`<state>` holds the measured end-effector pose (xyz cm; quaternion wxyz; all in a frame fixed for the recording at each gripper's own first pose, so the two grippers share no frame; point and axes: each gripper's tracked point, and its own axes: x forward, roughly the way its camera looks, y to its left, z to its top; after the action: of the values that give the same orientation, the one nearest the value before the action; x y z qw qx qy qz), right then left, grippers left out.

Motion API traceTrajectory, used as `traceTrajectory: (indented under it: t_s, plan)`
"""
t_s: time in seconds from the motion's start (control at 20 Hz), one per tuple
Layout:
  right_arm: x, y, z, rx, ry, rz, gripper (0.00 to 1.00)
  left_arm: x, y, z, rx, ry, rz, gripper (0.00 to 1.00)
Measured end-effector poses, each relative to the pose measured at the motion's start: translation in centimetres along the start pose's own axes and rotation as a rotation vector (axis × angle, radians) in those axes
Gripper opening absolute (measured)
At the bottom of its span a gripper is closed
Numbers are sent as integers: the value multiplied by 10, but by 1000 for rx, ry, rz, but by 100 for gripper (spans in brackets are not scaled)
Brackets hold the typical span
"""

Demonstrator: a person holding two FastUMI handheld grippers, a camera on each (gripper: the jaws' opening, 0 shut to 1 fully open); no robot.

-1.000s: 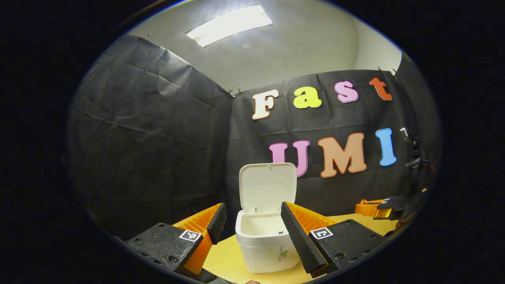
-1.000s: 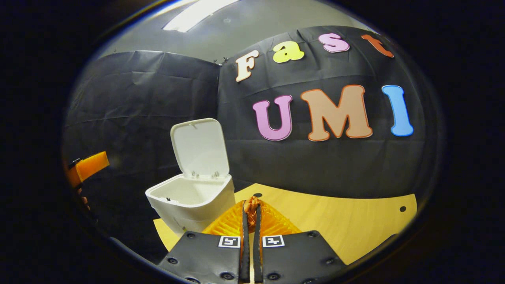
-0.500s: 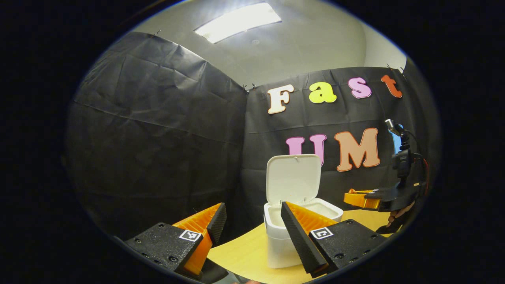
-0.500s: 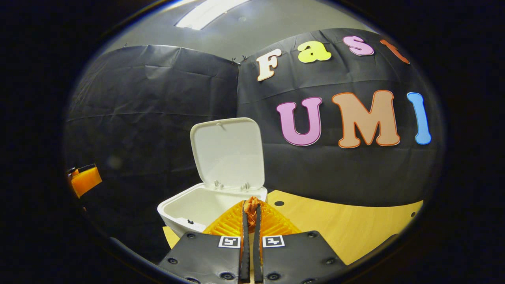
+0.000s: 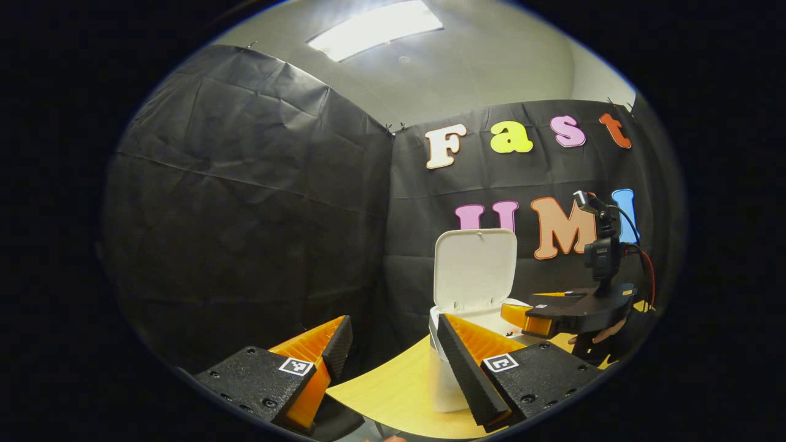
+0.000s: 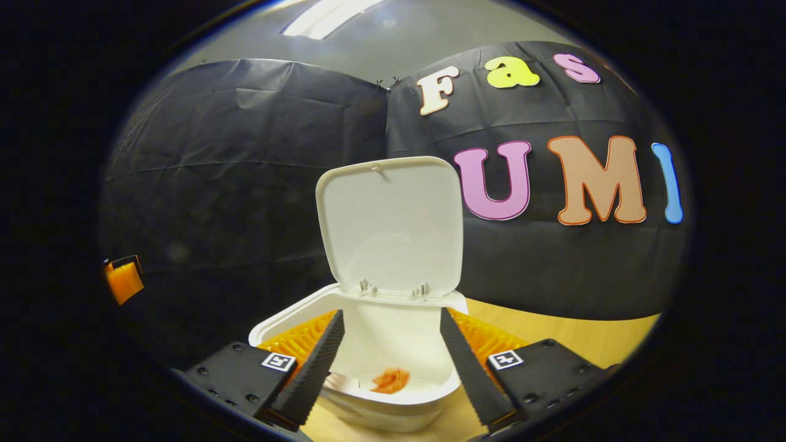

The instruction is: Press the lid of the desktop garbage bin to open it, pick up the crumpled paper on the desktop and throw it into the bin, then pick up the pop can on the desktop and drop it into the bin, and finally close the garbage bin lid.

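In the right gripper view, the right gripper (image 6: 392, 356) hangs over the open bin (image 6: 368, 411), fingers spread; the crumpled paper (image 6: 390, 380) lies inside at six o'clock between them. The lid (image 6: 390, 224) stands upright at twelve. The left gripper (image 5: 393, 362) is spread, holding nothing.

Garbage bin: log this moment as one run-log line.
garbage bin: lid up | crumpled paper: inside bin | right gripper: open above bin | left gripper: open, beside bin
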<state>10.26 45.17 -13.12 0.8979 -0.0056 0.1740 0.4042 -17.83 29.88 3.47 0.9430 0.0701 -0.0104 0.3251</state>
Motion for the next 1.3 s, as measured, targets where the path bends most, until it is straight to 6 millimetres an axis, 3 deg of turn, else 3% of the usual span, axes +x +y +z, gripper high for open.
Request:
traceTrajectory:
  t_s: [0.2,0.55,0.95,1.3]
  plan:
    - [-18,-20,13,-16,-60,-56,100,7,-19,0,-16,-5,-50,84]
    - [-85,-82,32,13,-138,-175,100,15,-82,9,-34,-30,-177,84]
    - [-190,-177,36,23,-174,-367,99,11,-188,14,-59,-41,-375,84]
    - [-284,-245,14,68,-158,-548,100,0,-282,-17,-52,21,-557,85]
